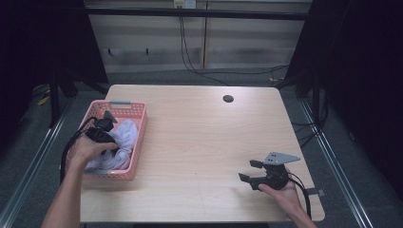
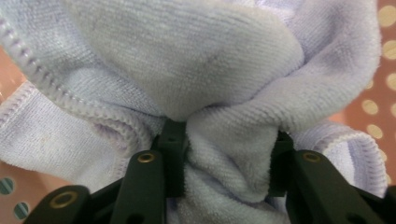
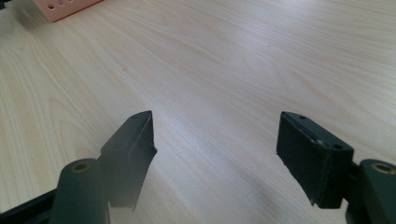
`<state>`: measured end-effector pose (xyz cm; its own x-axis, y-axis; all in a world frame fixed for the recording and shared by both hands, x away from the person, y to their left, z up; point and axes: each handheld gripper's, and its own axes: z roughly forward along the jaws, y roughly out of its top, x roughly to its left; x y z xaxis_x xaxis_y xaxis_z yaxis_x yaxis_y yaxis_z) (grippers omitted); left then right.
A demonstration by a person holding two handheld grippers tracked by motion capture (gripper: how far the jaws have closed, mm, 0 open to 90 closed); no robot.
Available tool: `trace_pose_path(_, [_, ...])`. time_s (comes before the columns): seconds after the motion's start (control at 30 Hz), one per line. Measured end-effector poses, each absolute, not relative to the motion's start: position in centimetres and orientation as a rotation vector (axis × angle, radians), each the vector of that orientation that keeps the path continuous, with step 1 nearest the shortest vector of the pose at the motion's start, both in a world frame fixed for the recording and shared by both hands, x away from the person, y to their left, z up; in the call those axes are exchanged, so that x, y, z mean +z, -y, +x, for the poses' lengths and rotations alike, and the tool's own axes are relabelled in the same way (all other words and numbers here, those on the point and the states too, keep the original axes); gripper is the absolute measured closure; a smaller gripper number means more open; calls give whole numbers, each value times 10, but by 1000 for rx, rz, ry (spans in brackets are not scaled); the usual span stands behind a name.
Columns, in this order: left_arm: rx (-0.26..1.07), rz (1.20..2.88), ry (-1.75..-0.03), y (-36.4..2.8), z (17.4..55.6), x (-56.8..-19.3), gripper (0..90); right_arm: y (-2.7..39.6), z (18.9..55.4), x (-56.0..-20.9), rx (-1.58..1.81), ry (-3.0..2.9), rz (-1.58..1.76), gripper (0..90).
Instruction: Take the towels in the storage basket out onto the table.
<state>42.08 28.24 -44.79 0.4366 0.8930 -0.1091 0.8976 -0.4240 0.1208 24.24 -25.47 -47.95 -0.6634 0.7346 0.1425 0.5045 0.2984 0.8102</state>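
Fingers of the left gripper (image 2: 224, 163) pinch the unlabelled towel (image 2: 187, 70); right gripper (image 3: 215, 154) gapes open.

Light wooden table (image 1: 204, 142), grey floor (image 1: 157, 78), pale panelled wall (image 1: 247, 42), hanging cables (image 1: 190, 57), dark sides.

We see the left hand-held gripper (image 1: 107, 124) at the left of the high view, the left hand (image 1: 85, 148) wrapped round its body, forearm rising from the bottom edge; its jaws are pinched in on a fold of soft material. The right hand-held gripper (image 1: 251, 170) lies low at the lower right, held from behind by the right hand (image 1: 281, 190), jaws spread wide with nothing between
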Motion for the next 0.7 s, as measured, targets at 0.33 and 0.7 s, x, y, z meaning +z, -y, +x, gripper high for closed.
trace_pose_path(0.33, [-16,2490,-1520,-289,414,-436,655,256,244,-479,1294,-2303,1151,273])
trace_pose_path(0.7, [31,2445,-1481,-292,410,-414,651,256,243,-479,1292,-2302,1152,273])
